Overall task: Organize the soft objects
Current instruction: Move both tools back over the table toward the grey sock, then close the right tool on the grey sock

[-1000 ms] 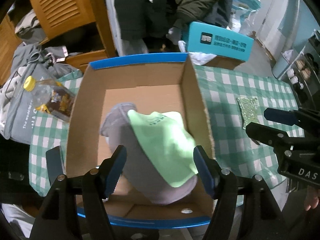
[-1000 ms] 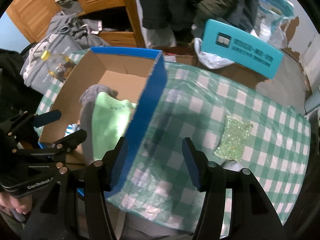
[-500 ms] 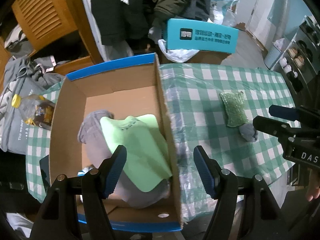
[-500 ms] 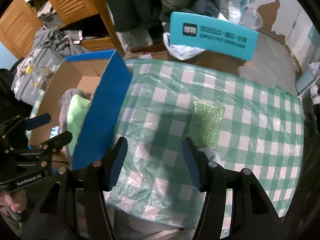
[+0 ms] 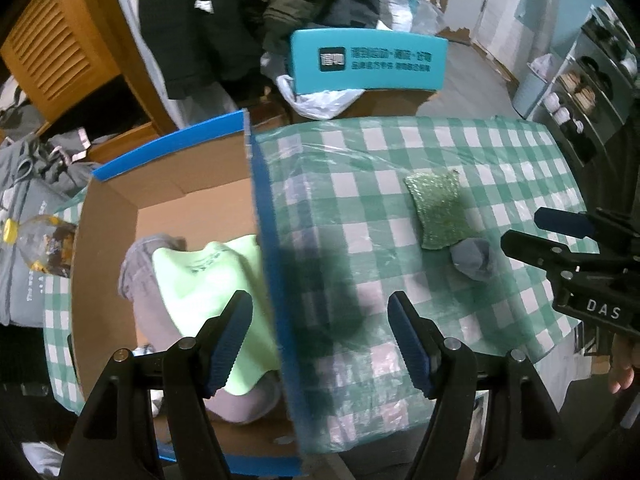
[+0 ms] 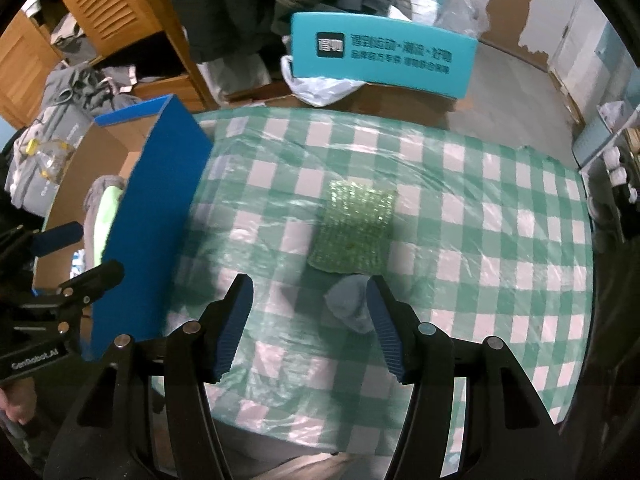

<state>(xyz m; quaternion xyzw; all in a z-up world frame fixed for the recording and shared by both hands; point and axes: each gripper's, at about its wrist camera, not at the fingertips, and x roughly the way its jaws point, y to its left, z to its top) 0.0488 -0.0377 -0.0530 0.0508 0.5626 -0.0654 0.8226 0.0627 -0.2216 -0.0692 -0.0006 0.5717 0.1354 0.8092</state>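
Trouble looks likeliest at lower centre: the right gripper (image 6: 308, 328), wide and empty, could snag the tablecloth (image 6: 480, 220) beneath the grey cloth (image 6: 350, 304) touching the green sponge (image 6: 352, 228). The left gripper (image 5: 320, 340), opening, straddles the box (image 5: 264, 240) wall.

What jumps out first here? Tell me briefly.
The blue-sided box at the table's left, with a light green cloth lying over grey fabric inside. Then the glittery green sponge mid-table on the green checked tablecloth, a small grey bundle against its near edge. The right gripper hangs open above that bundle.
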